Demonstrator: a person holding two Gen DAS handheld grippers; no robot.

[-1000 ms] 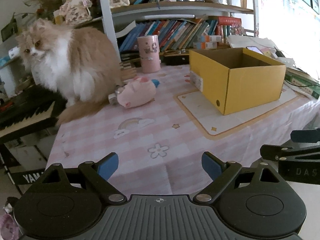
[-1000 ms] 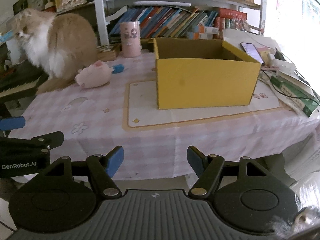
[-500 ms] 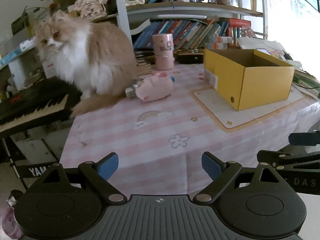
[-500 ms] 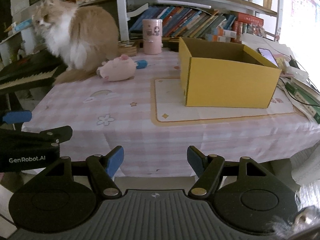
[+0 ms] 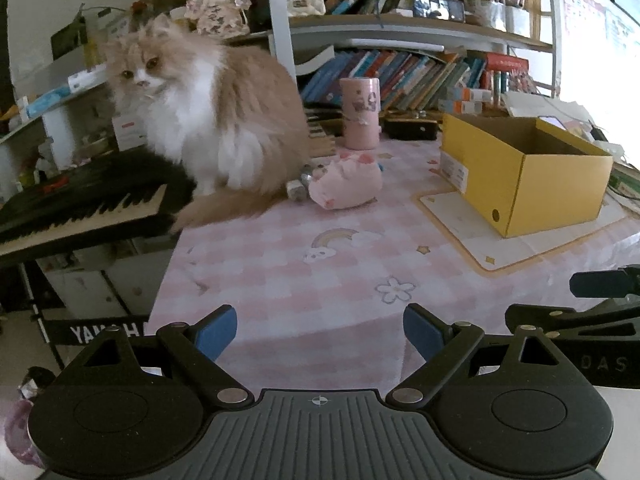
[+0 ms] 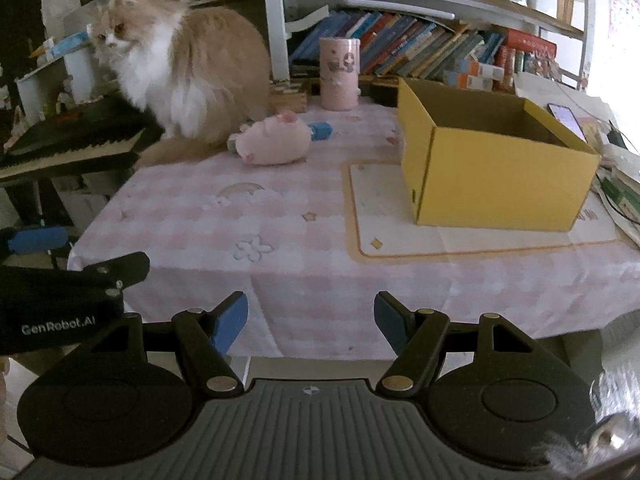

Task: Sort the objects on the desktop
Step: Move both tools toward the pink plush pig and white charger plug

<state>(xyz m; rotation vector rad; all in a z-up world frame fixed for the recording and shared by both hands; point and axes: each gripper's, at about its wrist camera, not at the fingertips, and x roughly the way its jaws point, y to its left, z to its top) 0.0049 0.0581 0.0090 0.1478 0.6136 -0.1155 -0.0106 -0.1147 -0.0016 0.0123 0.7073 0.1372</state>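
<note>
Yellow box point(image 6: 496, 176) sits on our table point(image 6: 304, 280); left of it lie a pink plush point(image 6: 274, 144) and a cat point(image 6: 188, 68). We hold left gripper point(image 5: 320, 330) and right gripper point(image 6: 311, 320) wide, empty, short of the box.

yellow box point(image 6: 496, 184), pink checked tablecloth point(image 6: 304, 216)

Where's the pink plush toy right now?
In both views the pink plush toy lies on the checked tablecloth, beside the cat, left of the yellow box.
</note>
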